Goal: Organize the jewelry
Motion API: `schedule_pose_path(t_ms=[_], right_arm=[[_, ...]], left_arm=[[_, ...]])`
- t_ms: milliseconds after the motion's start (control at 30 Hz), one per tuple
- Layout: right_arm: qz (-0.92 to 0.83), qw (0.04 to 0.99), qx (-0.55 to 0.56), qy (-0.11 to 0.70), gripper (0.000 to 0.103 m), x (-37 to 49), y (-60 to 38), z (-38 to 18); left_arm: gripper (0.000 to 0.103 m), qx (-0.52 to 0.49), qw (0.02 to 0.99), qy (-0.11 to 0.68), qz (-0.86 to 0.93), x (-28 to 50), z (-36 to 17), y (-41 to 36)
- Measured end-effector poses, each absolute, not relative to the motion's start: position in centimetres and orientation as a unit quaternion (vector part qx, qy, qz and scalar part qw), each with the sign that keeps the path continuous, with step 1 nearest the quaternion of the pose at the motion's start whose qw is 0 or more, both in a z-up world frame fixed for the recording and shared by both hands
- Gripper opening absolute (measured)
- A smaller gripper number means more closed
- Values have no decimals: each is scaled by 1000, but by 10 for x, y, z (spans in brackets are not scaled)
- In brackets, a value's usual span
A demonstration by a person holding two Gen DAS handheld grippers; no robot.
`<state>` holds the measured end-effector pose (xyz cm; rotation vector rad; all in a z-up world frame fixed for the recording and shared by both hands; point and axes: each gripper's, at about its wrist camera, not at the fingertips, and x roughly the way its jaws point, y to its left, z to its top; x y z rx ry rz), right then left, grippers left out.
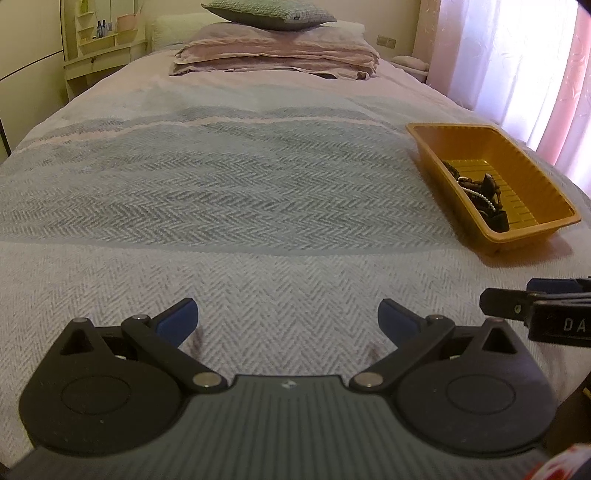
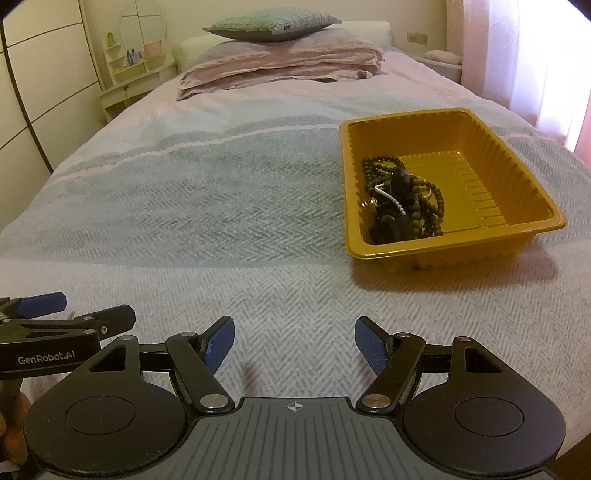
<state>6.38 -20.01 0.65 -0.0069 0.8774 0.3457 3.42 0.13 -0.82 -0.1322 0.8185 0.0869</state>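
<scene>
Jewelry [image 2: 400, 201] lay tangled in the orange tray [image 2: 517, 236] at right of frame, while left hand-held gripper [image 1: 288, 319] and right hand-held gripper [image 2: 294, 341] hovered released, empty, over the bed [image 2: 221, 206].

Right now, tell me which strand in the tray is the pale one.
The silver bead chain, draped across the dark brown bead strands in the yellow tray.

We see a big bed [image 2: 184, 206] with a soft gray and pink zigzag blanket [image 1: 229, 192]. Far up the bed, pink folded bedding [image 2: 280, 66] lies under a gray-green pillow [image 2: 269, 26]. On the left stands a pale yellow shelf [image 1: 99, 40] with small bottles on it, by a cream wall. On the right, pink curtains [image 1: 517, 66] glow with bright daylight.
</scene>
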Motion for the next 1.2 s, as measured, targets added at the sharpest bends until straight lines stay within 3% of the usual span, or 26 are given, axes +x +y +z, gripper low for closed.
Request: schedule_pose_path(t_ms=[1200], right_arm=[[167, 892, -2, 420, 72, 65, -201, 7]], left_arm=[[103, -64, 915, 397, 38, 37, -8, -3]])
